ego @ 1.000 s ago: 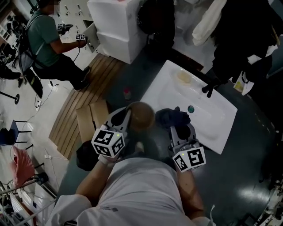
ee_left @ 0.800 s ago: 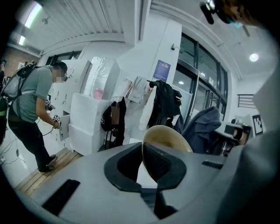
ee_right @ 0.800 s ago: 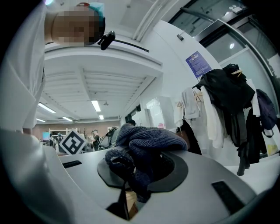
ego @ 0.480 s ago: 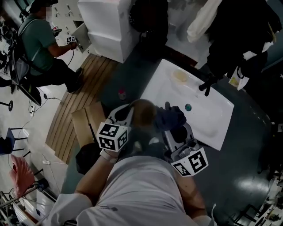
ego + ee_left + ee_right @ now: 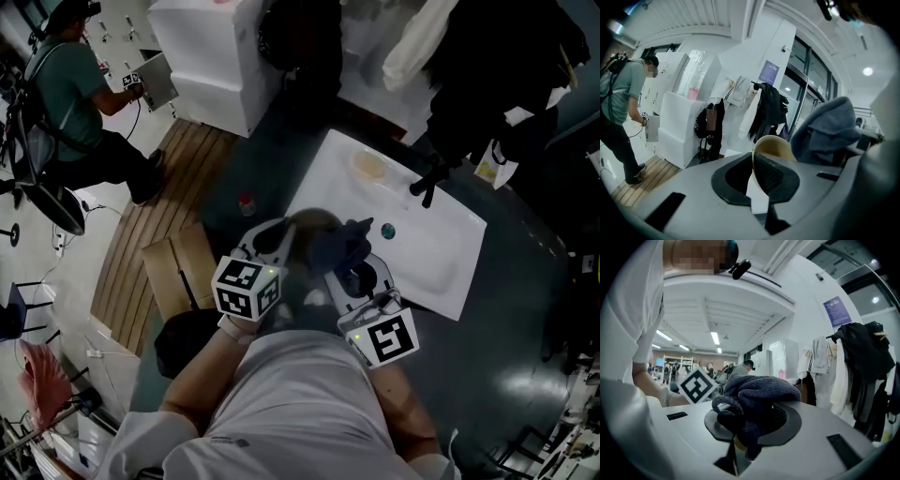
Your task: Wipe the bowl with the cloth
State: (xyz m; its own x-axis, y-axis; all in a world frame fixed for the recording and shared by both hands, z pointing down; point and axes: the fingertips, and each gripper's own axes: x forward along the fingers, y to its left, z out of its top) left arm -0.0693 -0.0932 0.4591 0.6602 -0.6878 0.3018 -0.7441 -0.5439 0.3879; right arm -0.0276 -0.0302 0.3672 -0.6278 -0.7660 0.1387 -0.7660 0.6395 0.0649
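Left gripper (image 5: 751, 164) holds bowl (image 5: 777, 146); right gripper (image 5: 740, 425) holds cloth (image 5: 759, 391), seemingly touching.

bowl (image 5: 774, 146): tan, smooth, up in the air and tipped on edge, rim pinched thin between the left gripper (image 5: 753, 168) jaws

cloth (image 5: 757, 397): dark blue-grey knit, bunched into a lump, clamped in the right gripper (image 5: 745, 423), one fold drooping down between its jaws

how they sit: cloth is right up against the bowl's right side; looks like touching, but the head view's blurry there
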